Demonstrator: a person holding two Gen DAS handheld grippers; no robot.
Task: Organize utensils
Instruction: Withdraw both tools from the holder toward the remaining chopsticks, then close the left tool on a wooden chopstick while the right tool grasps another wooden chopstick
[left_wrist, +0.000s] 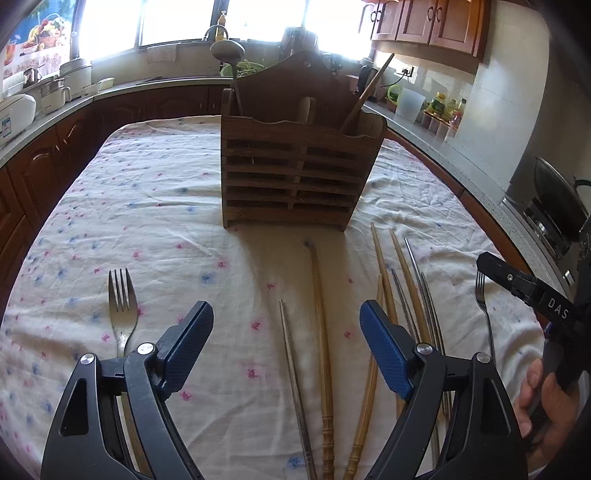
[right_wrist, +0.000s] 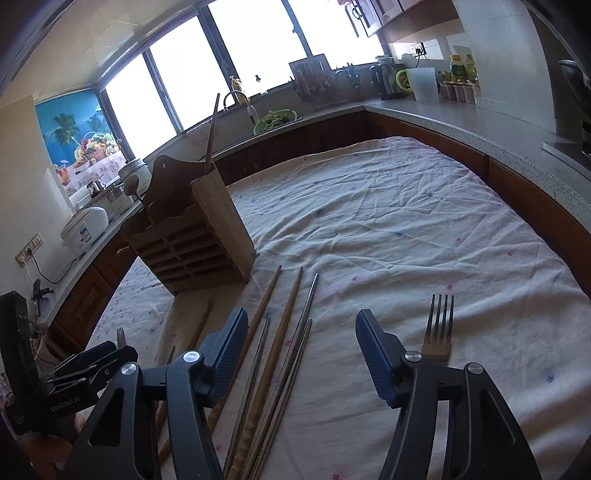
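A home kitchen is shown: a sink tap (right_wrist: 233, 96) under bright windows (right_wrist: 184, 77), wooden cabinets (left_wrist: 424, 22), a kettle (right_wrist: 384, 79), what seems a rice cooker (right_wrist: 85, 229), and a wok (left_wrist: 561, 199).

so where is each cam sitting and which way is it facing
left wrist: on the left claw, open, aimed down across the cloth at the wooden holder and chopsticks; a hand shows at right.
right wrist: on the right claw, open, facing chopsticks and a fork.
shared: holder, chopsticks.
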